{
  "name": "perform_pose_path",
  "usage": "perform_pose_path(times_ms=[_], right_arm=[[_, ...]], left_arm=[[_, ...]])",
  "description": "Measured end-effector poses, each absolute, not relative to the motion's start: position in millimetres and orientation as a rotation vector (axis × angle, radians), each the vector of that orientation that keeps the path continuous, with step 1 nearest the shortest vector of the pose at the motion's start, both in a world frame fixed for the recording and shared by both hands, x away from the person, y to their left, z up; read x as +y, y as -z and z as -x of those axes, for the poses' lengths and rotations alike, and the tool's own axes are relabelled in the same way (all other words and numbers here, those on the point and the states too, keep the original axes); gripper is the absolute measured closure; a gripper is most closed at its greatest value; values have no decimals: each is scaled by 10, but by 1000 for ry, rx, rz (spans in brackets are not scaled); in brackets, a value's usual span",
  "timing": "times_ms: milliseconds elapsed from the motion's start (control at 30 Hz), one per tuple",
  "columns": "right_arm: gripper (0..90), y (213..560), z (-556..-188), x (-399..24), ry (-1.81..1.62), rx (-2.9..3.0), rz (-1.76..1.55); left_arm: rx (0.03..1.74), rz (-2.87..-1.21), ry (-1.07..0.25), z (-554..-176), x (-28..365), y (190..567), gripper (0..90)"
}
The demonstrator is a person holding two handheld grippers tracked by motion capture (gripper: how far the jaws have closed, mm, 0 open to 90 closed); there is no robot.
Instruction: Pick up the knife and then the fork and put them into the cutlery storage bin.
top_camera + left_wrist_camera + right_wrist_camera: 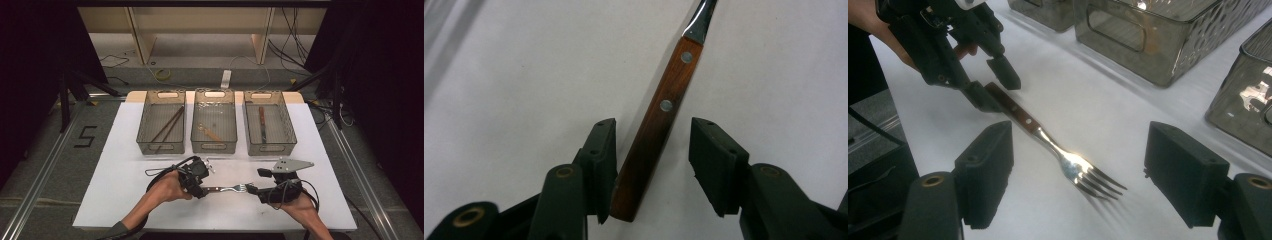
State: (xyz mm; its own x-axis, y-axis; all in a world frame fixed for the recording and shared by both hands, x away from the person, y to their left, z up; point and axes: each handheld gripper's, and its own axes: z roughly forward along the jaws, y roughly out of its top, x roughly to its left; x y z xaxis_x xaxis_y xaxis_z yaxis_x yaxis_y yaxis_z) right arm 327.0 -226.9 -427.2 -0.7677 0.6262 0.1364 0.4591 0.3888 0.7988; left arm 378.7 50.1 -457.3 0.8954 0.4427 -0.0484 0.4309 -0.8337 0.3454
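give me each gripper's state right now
left gripper: open, jaws astride the fork handle, not yet clamped
right gripper: open, holding nothing, by the tines

1. In the high view the white table (125,200) is evenly and softly lit from above, while the floor and both sides of the room fall off into near black.
2. That view is soft and low in detail; the three baskets (161,129) beyond the grippers look grainy.
3. In the right gripper view, bright glare sits on the fork (1075,167) between the jaws, washing out the base of its tines.
4. The tines cast a soft shadow fanning toward the camera.
5. The baskets above the right gripper (1075,200) carry small glints.
6. In the left gripper view the jaws nearest the lens are slightly blurred; the fork's handle (659,125) is sharp, with a faint shadow along its left edge.
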Motion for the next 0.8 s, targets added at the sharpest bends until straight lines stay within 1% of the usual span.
perform_pose_path(times_ms=[233, 400, 700, 800], right_arm=[[285, 4280, -3282, -2275, -1310, 2460, -978], [285, 4279, -3281, -2268, -1308, 2465, -972], [285, 4275, -3286, -2267, -1302, 2470, -967], [284, 4281, -3289, -2266, -1297, 2476, -968]], left_arm=[[630, -2738, -63, -3766, 475, 4623, 602], [611, -2744, -73, -3756, 474, 4623, 632], [541, -2747, -64, -3724, 479, 4625, 743], [547, -2730, -61, -3723, 489, 4632, 747]])
